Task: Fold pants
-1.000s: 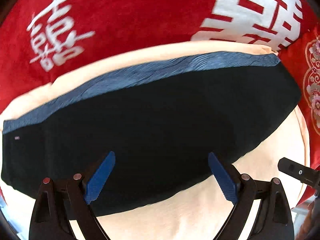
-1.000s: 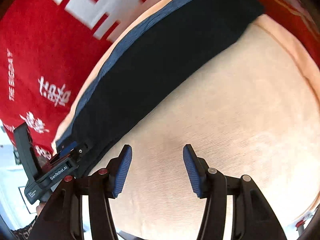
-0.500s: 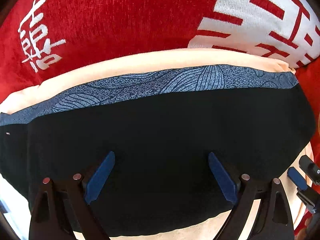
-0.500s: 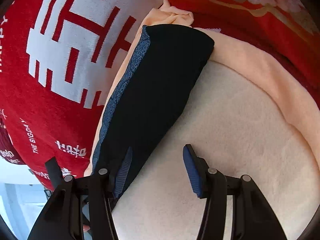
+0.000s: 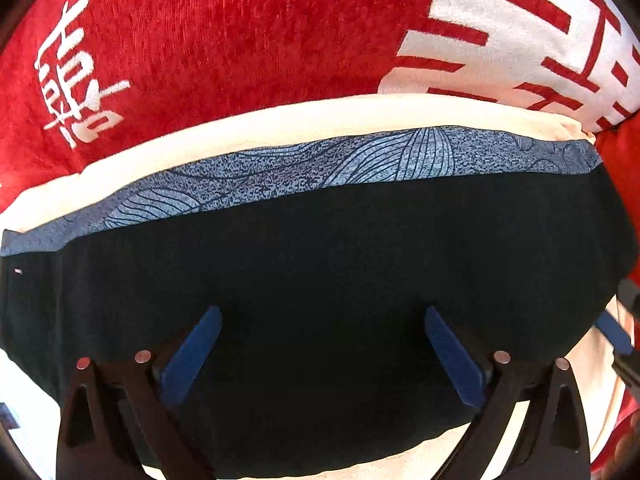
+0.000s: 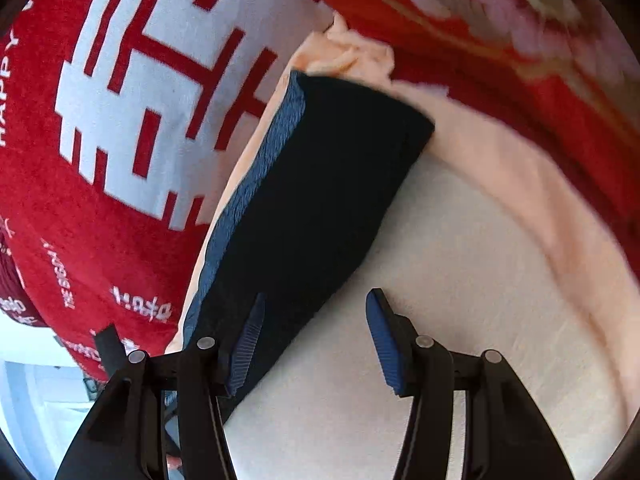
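The soft cream blanket (image 6: 460, 280) beside the black pants (image 6: 320, 200) is bare, so a gripper can pass there. A big red blanket (image 5: 220, 40) lies close behind the pants and blocks that side.

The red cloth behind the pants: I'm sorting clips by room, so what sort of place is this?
Probably a bedroom at home. The dark folded pants lie on a peach fleece blanket, spread over plush red bedding with big white characters, beside a red floral cover.
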Motion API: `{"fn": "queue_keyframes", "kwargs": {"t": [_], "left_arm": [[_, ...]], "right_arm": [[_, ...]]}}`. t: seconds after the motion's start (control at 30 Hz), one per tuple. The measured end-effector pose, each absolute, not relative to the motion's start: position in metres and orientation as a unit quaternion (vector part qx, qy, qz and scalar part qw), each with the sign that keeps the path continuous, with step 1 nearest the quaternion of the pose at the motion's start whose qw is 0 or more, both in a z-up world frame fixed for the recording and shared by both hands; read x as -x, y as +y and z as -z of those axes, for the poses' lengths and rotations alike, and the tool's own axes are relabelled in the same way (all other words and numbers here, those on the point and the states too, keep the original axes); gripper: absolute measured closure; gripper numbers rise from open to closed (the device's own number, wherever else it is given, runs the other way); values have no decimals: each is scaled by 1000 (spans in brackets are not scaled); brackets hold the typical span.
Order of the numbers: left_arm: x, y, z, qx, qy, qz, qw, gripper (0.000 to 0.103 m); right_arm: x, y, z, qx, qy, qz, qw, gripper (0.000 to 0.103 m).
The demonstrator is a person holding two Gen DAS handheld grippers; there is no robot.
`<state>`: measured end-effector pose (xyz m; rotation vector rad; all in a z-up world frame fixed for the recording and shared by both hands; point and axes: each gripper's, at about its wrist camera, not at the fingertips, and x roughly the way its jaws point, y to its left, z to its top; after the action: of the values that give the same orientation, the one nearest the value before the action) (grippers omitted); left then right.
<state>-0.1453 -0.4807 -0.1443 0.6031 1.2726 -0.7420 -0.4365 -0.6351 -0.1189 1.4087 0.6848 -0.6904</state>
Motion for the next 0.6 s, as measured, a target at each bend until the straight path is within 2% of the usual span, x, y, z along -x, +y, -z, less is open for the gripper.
{"fn": "queue_keyframes", "kwargs": {"t": [0.03,0.07,0.1,0.13,0.17,0.4,0.53,0.6], "left_arm": [[145,-482,145,-271,571,333,700,1],[145,-481,144,-272,570,334,700,1],[146,-480,144,-274,568,334,701,1],[147,-479,144,-273,568,334,701,1],[146,-479,144,-273,569,334,700,1],[146,-481,146,-275,571,329,701,1],[146,-481,146,-275,569,328,702,1],[146,-481,146,-277,569,328,701,1]], "right_arm": [[436,-639,120,-620,301,312,654,46],[434,-646,121,-622,299,319,650,51],[433,-651,123,-623,301,322,646,73],[431,-656,125,-620,313,331,639,84],[429,-660,125,-619,316,334,637,90],[397,-663,91,-523,354,325,704,92],[401,-670,116,-531,387,342,672,92],[408,-668,125,-547,375,344,665,93]]}}
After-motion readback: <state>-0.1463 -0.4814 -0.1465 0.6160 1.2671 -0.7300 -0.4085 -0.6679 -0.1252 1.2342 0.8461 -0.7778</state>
